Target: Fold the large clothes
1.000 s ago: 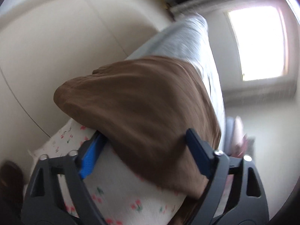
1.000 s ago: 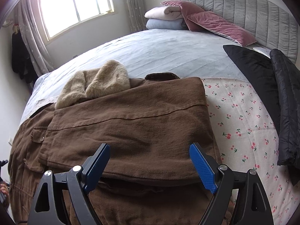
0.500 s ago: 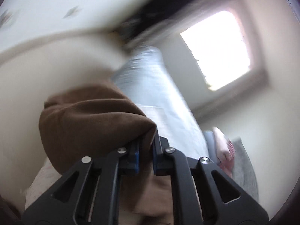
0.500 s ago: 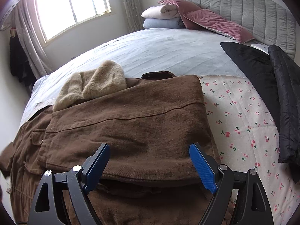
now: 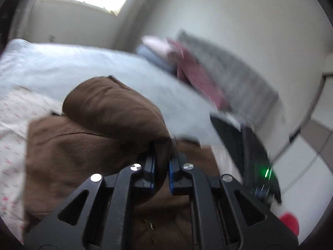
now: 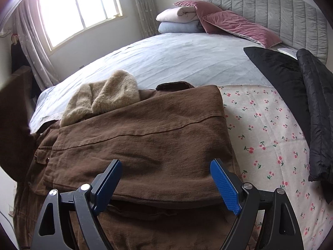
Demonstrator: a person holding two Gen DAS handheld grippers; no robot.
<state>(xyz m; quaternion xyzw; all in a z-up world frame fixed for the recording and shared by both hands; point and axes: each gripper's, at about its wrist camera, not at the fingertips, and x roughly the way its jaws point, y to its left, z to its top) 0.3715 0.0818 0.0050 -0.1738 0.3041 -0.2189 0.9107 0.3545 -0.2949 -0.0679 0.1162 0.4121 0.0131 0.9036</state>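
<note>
Since last look, left gripper (image 5: 162,163) jaws snapped closed on brown cotton coat (image 6: 145,137) flap, lifting it across. Right gripper (image 6: 166,182) wide open, empty, above coat on bed (image 6: 177,58). Roughly halfway; last fold pending, I'd guess.

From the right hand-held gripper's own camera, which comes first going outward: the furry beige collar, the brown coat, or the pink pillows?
1. brown coat, directly under the right hand-held gripper.
2. furry beige collar, beyond, left of centre.
3. pink pillows, far end, by the headboard.

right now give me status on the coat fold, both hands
Left gripper shut on a fold of the brown coat, lifted. Right gripper open over the coat, holding nothing. Black jacket lies beside it, apart.
</note>
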